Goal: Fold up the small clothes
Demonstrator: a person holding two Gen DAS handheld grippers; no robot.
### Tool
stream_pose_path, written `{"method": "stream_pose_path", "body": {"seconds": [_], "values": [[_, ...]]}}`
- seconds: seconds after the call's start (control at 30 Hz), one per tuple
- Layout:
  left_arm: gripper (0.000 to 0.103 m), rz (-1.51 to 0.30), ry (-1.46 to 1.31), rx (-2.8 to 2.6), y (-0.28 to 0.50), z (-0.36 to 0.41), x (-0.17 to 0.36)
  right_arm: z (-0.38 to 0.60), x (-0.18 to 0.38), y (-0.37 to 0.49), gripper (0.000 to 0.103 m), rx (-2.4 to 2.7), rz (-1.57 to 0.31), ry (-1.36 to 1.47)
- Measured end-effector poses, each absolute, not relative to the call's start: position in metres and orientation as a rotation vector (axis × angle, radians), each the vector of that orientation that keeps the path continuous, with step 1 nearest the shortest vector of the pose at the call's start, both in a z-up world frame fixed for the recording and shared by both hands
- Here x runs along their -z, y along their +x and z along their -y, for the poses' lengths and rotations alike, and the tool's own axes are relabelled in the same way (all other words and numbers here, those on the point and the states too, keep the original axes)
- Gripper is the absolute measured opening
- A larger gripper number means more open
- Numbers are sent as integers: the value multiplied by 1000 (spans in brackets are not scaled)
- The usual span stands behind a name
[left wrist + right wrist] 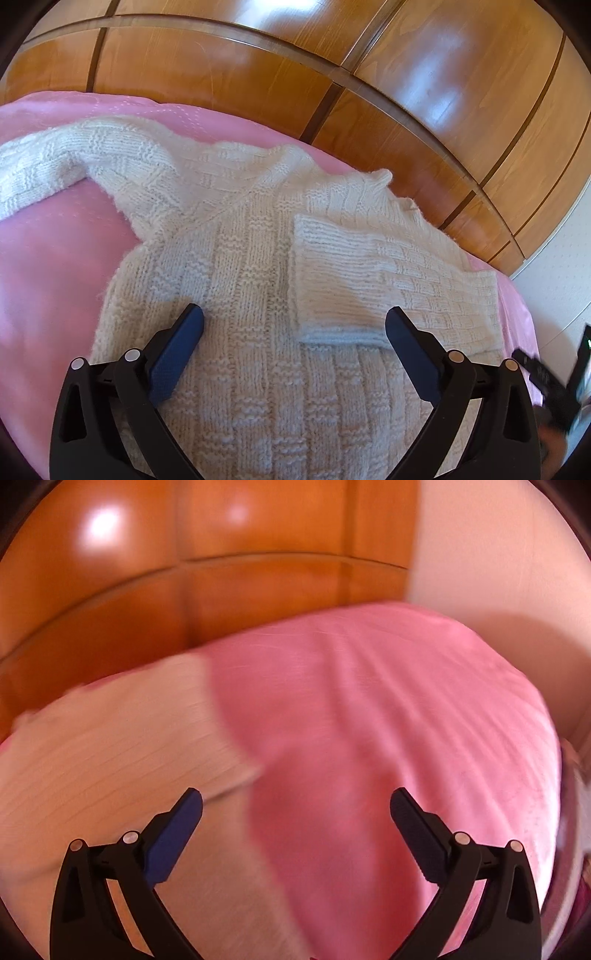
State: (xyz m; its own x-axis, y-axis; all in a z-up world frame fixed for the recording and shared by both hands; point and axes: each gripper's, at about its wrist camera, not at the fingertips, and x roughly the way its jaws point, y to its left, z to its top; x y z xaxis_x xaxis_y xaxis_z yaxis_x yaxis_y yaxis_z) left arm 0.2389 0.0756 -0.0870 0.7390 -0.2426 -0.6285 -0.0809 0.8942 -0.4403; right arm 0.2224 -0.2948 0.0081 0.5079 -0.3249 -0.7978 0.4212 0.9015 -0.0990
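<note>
Garment: we observed a cream knitted sweater [236, 258] lying flat on the pink bedspread [51, 266], its neck end toward the far side and its body running toward the near edge of the left wrist view.
Right-side sleeve: we noted one sleeve [369, 273] folded inward across the chest, its cuff edge resting on the body panel near the middle.
Left-side sleeve: we noted the other sleeve [40, 173] extended outward to the far left, flat on the bedspread and not folded.
Left gripper: we recorded the left gripper [294, 321] with jaws spread wide, poised over the sweater body; nothing was clamped between the blue pads. We could not tell whether the pads touched the knit.
Right gripper: we recorded the right gripper [295, 805] with jaws likewise spread wide and holding nothing, above the bedspread just to the right of the sweater edge [122, 738]. This view was motion-blurred.
Background: we saw glossy wooden panelling [258, 81] along the far side of the bed, and a pale wall [498, 554] at far right.
Edge detail: a dark object at the near right edge of the left wrist view was too blurred for us to identify.
</note>
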Motion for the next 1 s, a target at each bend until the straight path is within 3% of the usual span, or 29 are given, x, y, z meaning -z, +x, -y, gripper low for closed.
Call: {"method": "stream_pose_path", "body": {"seconds": [0.17,0.4,0.6,0.83,1.0], "values": [[98,-741,-476,97,238,-77,86,255,15,199,101,418,-1003,3],[98,-736,-552,127,229,-89,83,278,31,207,101,369,-1041,119],[96,-683,-748,52,183,-162,74,286,29,207,101,368,-1034,125],[71,-590,-987,-339,130,-299,84,289,28,208,101,362,-1033,136],[53,-520,-1075,-453,115,-356,87,287,28,207,101,362,-1033,137]]}}
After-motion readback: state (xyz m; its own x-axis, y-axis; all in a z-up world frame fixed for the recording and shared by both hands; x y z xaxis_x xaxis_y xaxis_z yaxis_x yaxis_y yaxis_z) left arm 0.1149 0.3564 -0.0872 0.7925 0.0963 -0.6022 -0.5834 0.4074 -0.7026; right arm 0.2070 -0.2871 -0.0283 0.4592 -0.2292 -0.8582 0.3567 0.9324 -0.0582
